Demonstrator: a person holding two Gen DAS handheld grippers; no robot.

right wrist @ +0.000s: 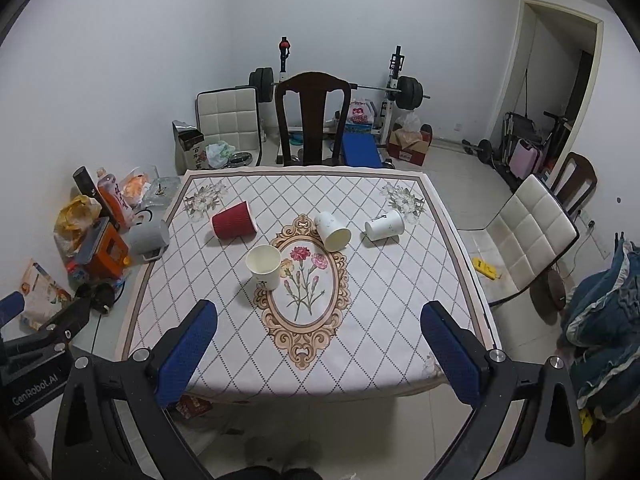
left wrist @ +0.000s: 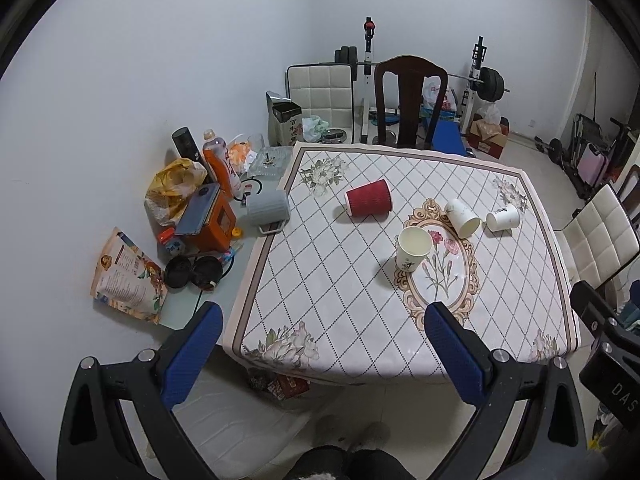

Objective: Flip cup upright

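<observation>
A red ribbed paper cup lies on its side on the table at the far left. A white cup stands upright near the middle. Two more white cups lie on their sides to the right. My left gripper is open and empty above the table's near edge. My right gripper is open and empty, also held back from the cups.
A dark wooden chair stands at the table's far side, a white padded chair at the right. Clutter of bottles, bags and boxes sits left of the table. Gym equipment stands behind.
</observation>
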